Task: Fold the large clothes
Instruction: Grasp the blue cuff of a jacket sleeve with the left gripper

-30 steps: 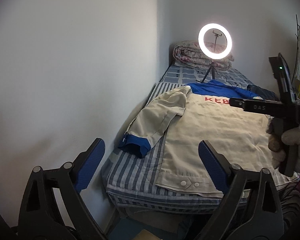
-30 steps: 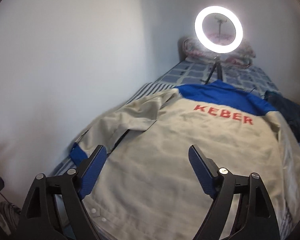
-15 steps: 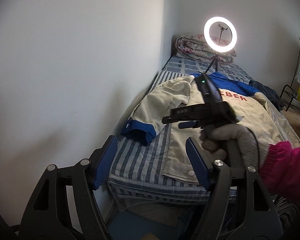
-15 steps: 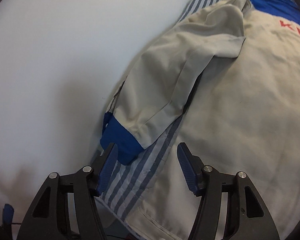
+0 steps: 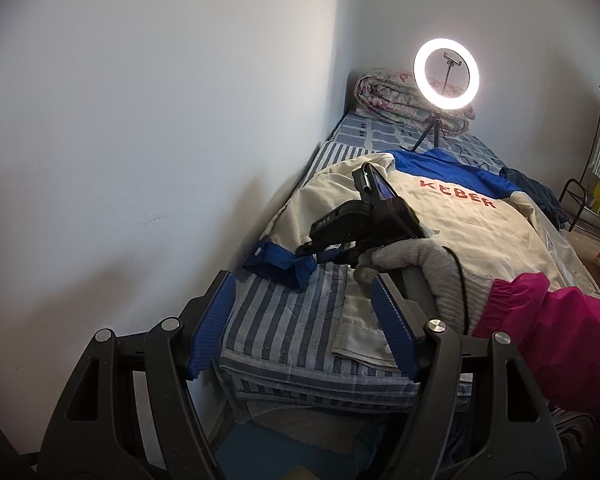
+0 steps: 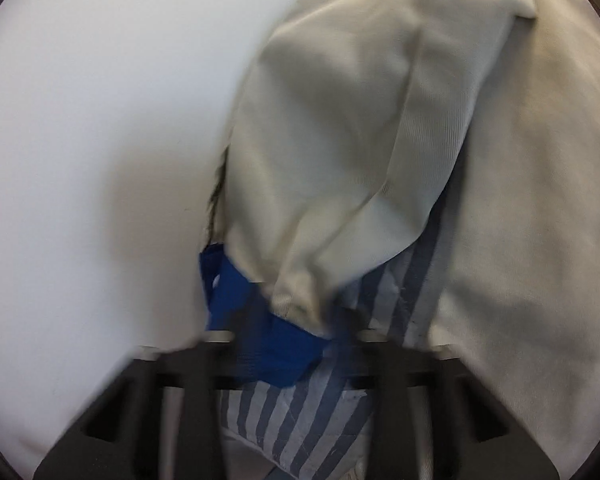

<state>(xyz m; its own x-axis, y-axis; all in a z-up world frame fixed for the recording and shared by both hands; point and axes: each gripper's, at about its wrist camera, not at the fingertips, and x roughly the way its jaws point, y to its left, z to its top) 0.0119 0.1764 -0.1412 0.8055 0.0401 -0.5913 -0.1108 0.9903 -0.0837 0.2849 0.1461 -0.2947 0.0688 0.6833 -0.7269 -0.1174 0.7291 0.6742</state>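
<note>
Right tool (image 5: 306,254) has dropped onto the jacket's blue cuff (image 6: 260,332), grip blurred, cannot tell; left tool (image 5: 302,320) released

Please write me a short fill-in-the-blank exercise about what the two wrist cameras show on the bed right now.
1. The red letters on the back of the jacket spell ____.
2. The right gripper reaches the sleeve at its ____ cuff.
3. The left gripper has its jaws ____, holding nothing.
4. The lit ring light stands on a small ____ on the bed.

Missing words: KEBER; blue; open; tripod
</note>
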